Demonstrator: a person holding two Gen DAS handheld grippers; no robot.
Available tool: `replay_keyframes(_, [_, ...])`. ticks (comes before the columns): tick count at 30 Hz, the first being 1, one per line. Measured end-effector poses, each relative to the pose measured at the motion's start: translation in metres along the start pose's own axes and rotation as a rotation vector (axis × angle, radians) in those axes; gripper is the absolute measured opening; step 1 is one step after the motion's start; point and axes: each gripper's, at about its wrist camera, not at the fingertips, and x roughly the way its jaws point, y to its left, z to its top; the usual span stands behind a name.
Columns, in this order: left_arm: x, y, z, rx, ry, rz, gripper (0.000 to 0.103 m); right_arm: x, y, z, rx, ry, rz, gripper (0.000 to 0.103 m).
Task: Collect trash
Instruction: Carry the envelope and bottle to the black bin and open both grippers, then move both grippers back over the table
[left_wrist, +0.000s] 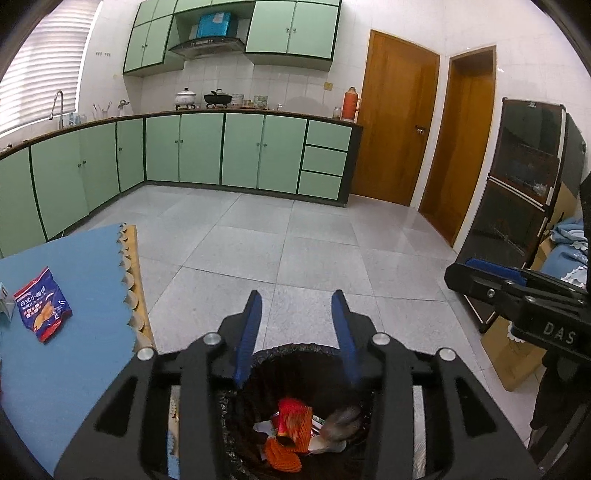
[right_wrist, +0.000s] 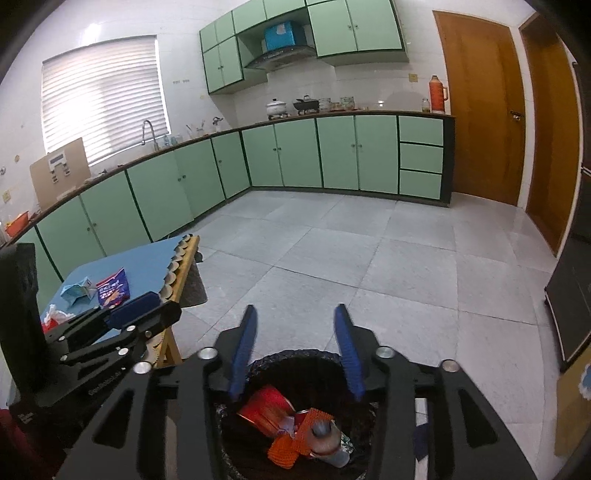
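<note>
- Blue-clothed table (left_wrist: 74, 369): blue-and-red snack packet (left_wrist: 42, 309) lies left of both tools.
- Left gripper (left_wrist: 297, 332): jaws apart, empty, above black-lined trash bin (left_wrist: 295, 350) holding red can (left_wrist: 290, 419).
- Right gripper (right_wrist: 295, 343): jaws apart, empty, over the same bin.

Pale green base cabinets (right_wrist: 280, 155) with dark trim run along two white-tiled walls (right_wrist: 122, 18), under a dark countertop (left_wrist: 236, 110). Matching wall cabinets (left_wrist: 291, 29) flank a range hood (left_wrist: 207, 46) at top centre. A bright window with slatted blinds (right_wrist: 103, 96) glows at upper left. Two brown wooden doors (left_wrist: 397, 118) stand at right. Glossy grey floor tiles (left_wrist: 295, 236) fill the middle.
</note>
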Motion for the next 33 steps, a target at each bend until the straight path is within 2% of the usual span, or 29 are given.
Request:
replay_keyframes(2, [-0.006, 0.005, 0.001, -0.013, -0.008, 0.005, 0.051, -0.004, 0.002, 0.001, -0.005, -0.018, -0.014, 0.066])
replay_keyframes(8, [-0.037, 0.028, 0.007, -0.039, -0.057, 0.046, 0.068, -0.022, 0.022, 0.01, -0.017, -0.1, -0.027, 0.096])
replay_keyframes(14, [-0.082, 0.072, 0.005, -0.079, -0.099, 0.147, 0.082, -0.026, 0.055, 0.016, -0.016, -0.13, 0.044, 0.097])
replay_keyframes(18, [-0.113, 0.105, 0.0, -0.096, -0.123, 0.241, 0.084, -0.017, 0.087, 0.015, -0.032, -0.13, 0.099, 0.097])
replay_keyframes(25, [-0.166, 0.162, -0.022, -0.127, -0.139, 0.423, 0.084, 0.0, 0.171, 0.008, -0.124, -0.147, 0.197, 0.097])
replay_keyframes(29, [-0.189, 0.195, -0.038, -0.169, -0.129, 0.518, 0.084, 0.008, 0.22, -0.002, -0.2, -0.164, 0.256, 0.097])
replay_keyframes(33, [-0.203, 0.228, -0.052, -0.218, -0.1, 0.588, 0.085, 0.018, 0.256, -0.012, -0.225, -0.147, 0.321, 0.097])
